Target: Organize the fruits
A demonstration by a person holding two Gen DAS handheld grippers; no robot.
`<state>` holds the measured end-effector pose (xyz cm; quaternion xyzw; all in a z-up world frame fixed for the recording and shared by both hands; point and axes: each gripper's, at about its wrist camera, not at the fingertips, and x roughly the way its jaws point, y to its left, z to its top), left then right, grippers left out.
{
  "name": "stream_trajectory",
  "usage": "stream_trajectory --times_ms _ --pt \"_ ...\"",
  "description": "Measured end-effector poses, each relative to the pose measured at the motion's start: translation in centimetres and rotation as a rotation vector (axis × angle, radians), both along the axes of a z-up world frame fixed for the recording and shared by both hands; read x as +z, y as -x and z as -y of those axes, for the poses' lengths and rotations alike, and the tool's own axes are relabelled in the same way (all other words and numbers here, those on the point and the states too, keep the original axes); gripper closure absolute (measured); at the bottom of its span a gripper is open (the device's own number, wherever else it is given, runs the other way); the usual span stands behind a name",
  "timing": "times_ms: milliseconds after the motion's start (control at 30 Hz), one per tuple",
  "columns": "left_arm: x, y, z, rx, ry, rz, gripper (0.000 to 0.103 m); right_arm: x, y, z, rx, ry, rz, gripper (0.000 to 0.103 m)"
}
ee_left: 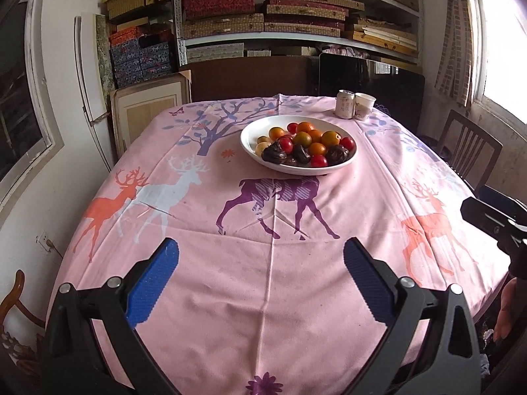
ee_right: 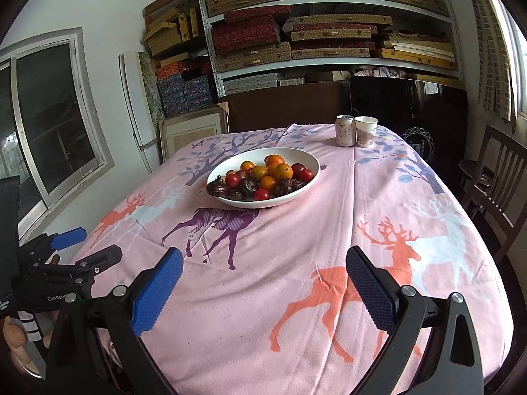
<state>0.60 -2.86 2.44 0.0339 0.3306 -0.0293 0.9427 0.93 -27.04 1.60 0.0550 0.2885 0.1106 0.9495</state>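
A white bowl (ee_left: 250, 138) sits mid-table on the pink deer tablecloth, also in the right wrist view (ee_right: 309, 161). It holds several orange fruits (ee_left: 330, 138), red cherry tomatoes (ee_left: 318, 160) and dark wrinkled fruits (ee_left: 274, 153). My left gripper (ee_left: 262, 263) is open and empty, low over the near table edge, well short of the bowl. My right gripper (ee_right: 263, 268) is open and empty, also near the front edge. The left gripper also shows at the left of the right wrist view (ee_right: 89, 243).
A drink can (ee_left: 344, 104) and a paper cup (ee_left: 364, 106) stand at the table's far right side. Wooden chairs (ee_left: 471, 151) stand to the right and at near left. Shelves of boxes (ee_left: 263, 16) fill the back wall.
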Motion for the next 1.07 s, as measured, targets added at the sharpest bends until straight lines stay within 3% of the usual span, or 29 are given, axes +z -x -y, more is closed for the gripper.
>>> stream_trajectory --times_ms 300,400,1067 --pt "-0.3 0.1 0.1 0.051 -0.056 0.023 0.005 -0.1 0.8 -0.3 0.024 -0.003 -0.001 0.003" --pt "-0.1 0.3 -0.1 0.027 -0.015 0.029 0.005 -0.1 1.0 -0.5 0.033 0.002 -0.002 0.003" --pt "-0.5 -0.4 -0.5 0.046 -0.018 -0.006 0.005 -0.2 1.2 0.0 0.026 -0.016 -0.013 0.003"
